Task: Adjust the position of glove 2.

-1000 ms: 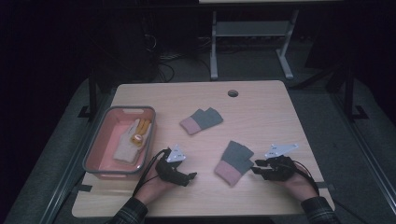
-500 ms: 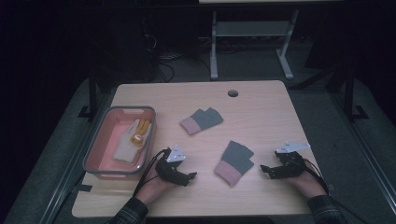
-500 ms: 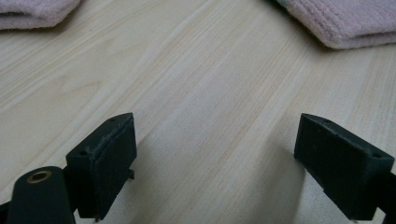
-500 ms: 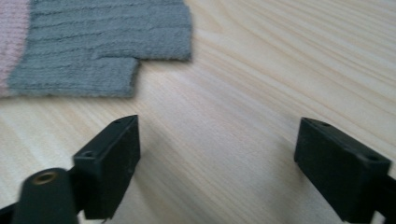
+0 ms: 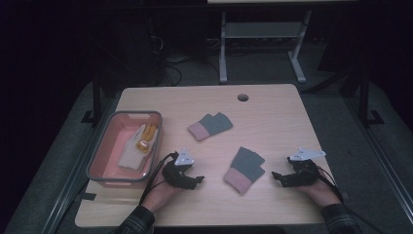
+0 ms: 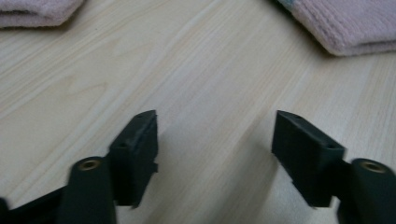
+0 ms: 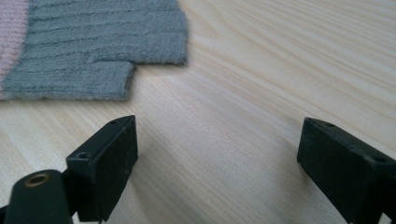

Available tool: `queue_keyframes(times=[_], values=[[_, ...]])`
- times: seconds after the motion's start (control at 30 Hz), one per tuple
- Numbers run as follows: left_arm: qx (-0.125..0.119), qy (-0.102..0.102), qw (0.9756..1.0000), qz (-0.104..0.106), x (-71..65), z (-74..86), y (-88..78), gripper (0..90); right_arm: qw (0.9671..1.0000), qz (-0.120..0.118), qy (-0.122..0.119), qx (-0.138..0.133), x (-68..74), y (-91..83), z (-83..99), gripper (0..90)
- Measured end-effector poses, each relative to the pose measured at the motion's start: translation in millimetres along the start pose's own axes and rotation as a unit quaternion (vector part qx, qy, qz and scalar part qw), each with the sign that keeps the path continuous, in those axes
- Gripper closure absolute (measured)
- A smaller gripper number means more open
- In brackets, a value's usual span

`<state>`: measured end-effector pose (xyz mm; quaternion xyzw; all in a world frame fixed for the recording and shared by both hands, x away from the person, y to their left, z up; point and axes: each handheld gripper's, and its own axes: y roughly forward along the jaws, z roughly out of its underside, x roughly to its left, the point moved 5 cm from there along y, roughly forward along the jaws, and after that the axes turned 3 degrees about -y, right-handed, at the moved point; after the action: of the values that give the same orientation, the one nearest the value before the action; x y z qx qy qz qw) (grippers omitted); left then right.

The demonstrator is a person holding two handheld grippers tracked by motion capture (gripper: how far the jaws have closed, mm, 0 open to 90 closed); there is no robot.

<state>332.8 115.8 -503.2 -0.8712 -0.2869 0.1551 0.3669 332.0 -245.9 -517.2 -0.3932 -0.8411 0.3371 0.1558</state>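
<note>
At the near centre of the desk (image 5: pixel 272 112) lies the nearer glove (image 5: pixel 244 169), grey body with pink cuff, between both tools. The right hand-held gripper (image 5: pixel 275 177) sits at its 3 o'clock, jaws spread and empty, close to the grey finger edge (image 7: pixel 116 51). The left hand-held gripper (image 5: pixel 198 181), at its 9 o'clock, is likewise spread and empty. Advance the right tool low along the wood, straddle the knit edge, then close fully. A second glove (image 5: pixel 210 126) lies at 11 o'clock; the pink bin (image 5: pixel 104 151) stands at far 9 o'clock.
</note>
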Motion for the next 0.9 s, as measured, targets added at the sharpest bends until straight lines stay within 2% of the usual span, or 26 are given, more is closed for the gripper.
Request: queue_keyframes(times=[0.17, 0.27, 0.4, 0.67, 0.9], values=[[0.006, -0.001, 1.0, -0.004, 4.5, -15.9, 2.5, 57.2, 1.0, 0.0, 0.0, 0.0, 0.0, 0.0, 0.0, 11.9], [0.003, -0.018, 0.9998, 0.004, 8.4, -26.6, 4.5, 73.8, 1.0, 0.0, 0.0, 0.0, -0.1, 0.0, 0.0, 12.0], [0.002, -0.019, 0.9998, 0.0, 13.1, -43.3, 6.6, 88.9, 1.0, 0.0, 0.0, 0.0, 0.0, 0.0, 0.0, 12.0], [-0.012, -0.034, 0.9992, -0.019, 32.3, -72.6, 18.0, 89.5, 1.0, 0.0, 0.004, 0.002, 0.4, -0.3, 0.1, 12.0], [-0.017, -0.037, 0.9984, -0.039, 56.0, -92.3, 30.0, 89.5, 1.0, 0.0, 0.003, 0.001, 0.4, -0.2, 0.1, 12.0]])
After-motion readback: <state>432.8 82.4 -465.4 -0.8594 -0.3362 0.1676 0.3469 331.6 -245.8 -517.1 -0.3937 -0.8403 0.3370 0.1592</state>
